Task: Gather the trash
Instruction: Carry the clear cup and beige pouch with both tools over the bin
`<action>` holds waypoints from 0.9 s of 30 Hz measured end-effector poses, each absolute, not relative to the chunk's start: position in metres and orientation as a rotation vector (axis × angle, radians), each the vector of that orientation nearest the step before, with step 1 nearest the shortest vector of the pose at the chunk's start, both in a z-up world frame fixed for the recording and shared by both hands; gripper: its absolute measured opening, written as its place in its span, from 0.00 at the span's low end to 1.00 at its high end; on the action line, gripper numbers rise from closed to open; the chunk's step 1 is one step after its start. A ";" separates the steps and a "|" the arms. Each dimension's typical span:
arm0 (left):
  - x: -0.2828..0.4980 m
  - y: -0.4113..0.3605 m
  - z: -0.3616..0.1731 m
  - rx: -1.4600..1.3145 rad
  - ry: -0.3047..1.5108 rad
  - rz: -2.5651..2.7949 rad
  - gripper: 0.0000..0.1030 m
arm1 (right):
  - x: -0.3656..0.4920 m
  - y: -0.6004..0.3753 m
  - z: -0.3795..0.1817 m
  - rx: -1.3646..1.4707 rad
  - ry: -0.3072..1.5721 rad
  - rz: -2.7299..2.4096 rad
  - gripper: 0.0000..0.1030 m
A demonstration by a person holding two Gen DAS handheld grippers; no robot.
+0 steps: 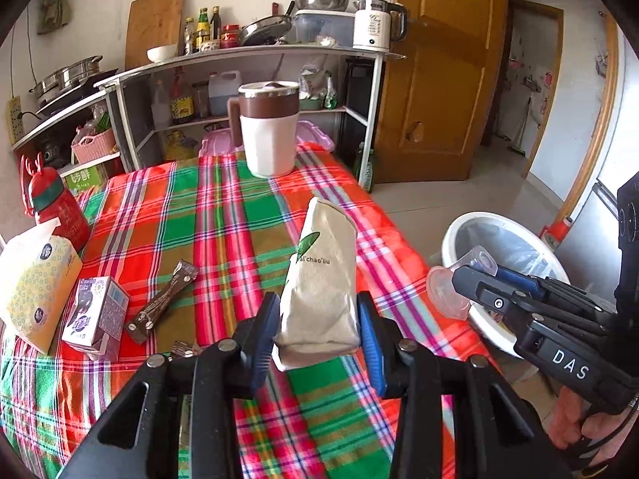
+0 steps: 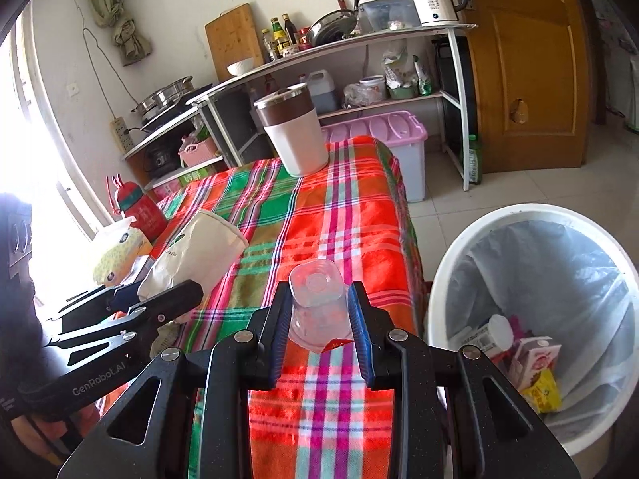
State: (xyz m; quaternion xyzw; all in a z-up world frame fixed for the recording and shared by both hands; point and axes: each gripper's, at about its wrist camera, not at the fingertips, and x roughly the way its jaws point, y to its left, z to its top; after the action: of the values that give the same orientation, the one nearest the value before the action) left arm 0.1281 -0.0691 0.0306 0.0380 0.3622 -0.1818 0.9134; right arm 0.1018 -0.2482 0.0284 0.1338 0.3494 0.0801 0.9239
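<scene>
Past the table edge [image 2: 403, 215] by the open bin [image 2: 439, 279], my left gripper [image 1: 317, 327] clamps an upright paper pouch [image 1: 323, 279] and my right gripper [image 2: 319, 315] a clear cup [image 2: 315, 303], base forward.

Both grippers loaded, angled down and forward.

Left gripper [image 1: 318, 329]: blue pads pressed on either side of a flattened paper cup [image 1: 321, 279], cup's open end standing up and forward from the jaws. Right gripper [image 2: 319, 321]: pads clamped on a clear plastic cup [image 2: 317, 303], cup's base facing away from the camera. In the left view, a bare hand [image 1: 579, 423] grips the right gripper's handle at lower right.
</scene>
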 end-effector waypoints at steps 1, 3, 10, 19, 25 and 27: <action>0.125 -0.073 0.033 0.081 0.741 -0.379 0.39 | 0.098 -0.252 0.031 0.273 0.710 0.159 0.29; 0.120 -0.081 0.036 0.086 0.733 -0.391 0.39 | 0.092 -0.259 0.036 0.265 0.699 0.142 0.29; 0.106 -0.113 0.043 0.102 0.710 -0.436 0.39 | 0.072 -0.293 0.044 0.273 0.673 0.088 0.29; 0.095 -0.163 0.043 0.133 0.709 -0.517 0.39 | 0.052 -0.339 0.044 0.297 0.664 0.005 0.29; 0.091 -0.192 0.038 0.154 0.726 -0.558 0.39 | 0.045 -0.366 0.037 0.311 0.678 -0.045 0.29; 0.091 -0.200 0.035 0.161 0.735 -0.569 0.40 | 0.044 -0.373 0.034 0.311 0.689 -0.057 0.29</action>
State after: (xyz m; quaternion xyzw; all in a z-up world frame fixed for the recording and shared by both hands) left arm 0.0906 -0.1997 0.0348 0.0774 0.3540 -0.2741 0.8908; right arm 0.0438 -0.3733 0.0340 0.1517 0.3361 -0.0279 0.9291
